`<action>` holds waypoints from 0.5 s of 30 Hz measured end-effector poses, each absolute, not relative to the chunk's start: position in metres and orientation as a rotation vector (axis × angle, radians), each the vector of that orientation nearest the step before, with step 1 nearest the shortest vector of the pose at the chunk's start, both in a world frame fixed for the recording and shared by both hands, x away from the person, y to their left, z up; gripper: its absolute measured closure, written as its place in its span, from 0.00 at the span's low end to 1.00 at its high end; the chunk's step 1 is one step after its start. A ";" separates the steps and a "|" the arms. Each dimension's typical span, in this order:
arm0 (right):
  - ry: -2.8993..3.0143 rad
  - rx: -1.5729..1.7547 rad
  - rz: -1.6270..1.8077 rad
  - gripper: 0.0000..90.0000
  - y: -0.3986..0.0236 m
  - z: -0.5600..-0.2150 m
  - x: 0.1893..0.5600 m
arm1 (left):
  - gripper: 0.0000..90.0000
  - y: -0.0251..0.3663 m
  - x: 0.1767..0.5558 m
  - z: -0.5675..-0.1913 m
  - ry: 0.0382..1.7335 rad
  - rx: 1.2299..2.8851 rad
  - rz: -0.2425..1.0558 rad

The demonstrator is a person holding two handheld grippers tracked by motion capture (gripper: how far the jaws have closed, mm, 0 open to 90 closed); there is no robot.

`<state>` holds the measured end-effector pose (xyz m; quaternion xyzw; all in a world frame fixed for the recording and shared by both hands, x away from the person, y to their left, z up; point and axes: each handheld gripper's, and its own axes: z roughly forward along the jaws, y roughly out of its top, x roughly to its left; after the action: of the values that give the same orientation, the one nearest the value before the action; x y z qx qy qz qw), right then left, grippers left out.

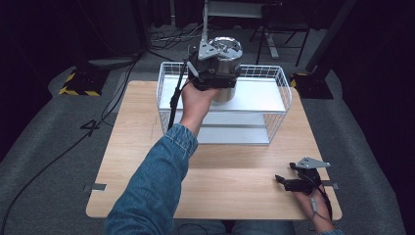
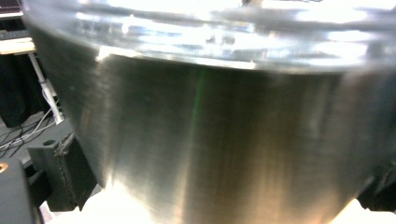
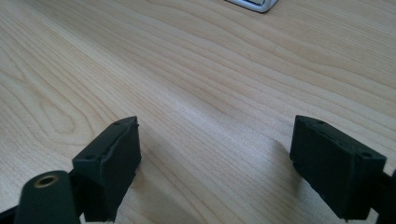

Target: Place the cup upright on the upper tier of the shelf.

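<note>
A brushed steel pot [image 1: 226, 51] with a shiny lid stands over the top shelf of a white wire rack [image 1: 286, 93] at the table's far side. My left gripper [image 1: 214, 73] reaches it from the near side and is shut on its wall. In the left gripper view the pot [image 2: 210, 140] is very close, with one black jaw at each of its sides and white shelf below. My right gripper [image 1: 283, 181] lies low on the wooden table [image 1: 147, 161] near the front right edge. In the right gripper view its fingers [image 3: 112, 163] stand apart over bare wood, holding nothing.
The rack has a lower shelf [image 1: 235, 134] under the top one. A cable [image 1: 173, 105] hangs from the left gripper beside the rack's left end. Dark floor with cables and stand legs surrounds the table.
</note>
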<state>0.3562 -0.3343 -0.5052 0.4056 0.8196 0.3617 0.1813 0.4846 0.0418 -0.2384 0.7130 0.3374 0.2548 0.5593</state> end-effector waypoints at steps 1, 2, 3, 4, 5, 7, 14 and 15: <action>2.313 1.147 1.022 0.19 -0.334 -0.505 0.356 | 0.04 0.042 0.486 -0.239 0.796 1.683 0.603; 2.313 1.148 1.021 0.19 -0.334 -0.505 0.356 | 0.04 0.042 0.489 -0.239 0.799 1.682 0.604; 2.313 1.147 1.022 0.19 -0.334 -0.505 0.356 | 0.04 0.041 0.491 -0.240 0.802 1.681 0.603; 2.315 1.145 1.021 0.19 -0.334 -0.505 0.356 | 0.04 0.041 0.493 -0.240 0.806 1.679 0.604; 2.314 1.146 1.021 0.19 -0.334 -0.505 0.356 | 0.04 0.040 0.495 -0.241 0.811 1.678 0.605; 2.313 1.147 1.023 0.19 -0.334 -0.505 0.356 | 0.04 0.039 0.499 -0.242 0.819 1.675 0.609; 2.311 1.150 1.024 0.19 -0.334 -0.505 0.356 | 0.04 0.033 0.508 -0.248 0.841 1.686 0.620; 2.311 1.150 1.023 0.19 -0.334 -0.505 0.356 | 0.04 0.032 0.509 -0.248 0.841 1.685 0.621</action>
<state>0.3562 -0.3340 -0.5052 0.4072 0.8185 0.3624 0.1814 0.5091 0.0323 -0.2478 0.7111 0.3551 0.2620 0.5474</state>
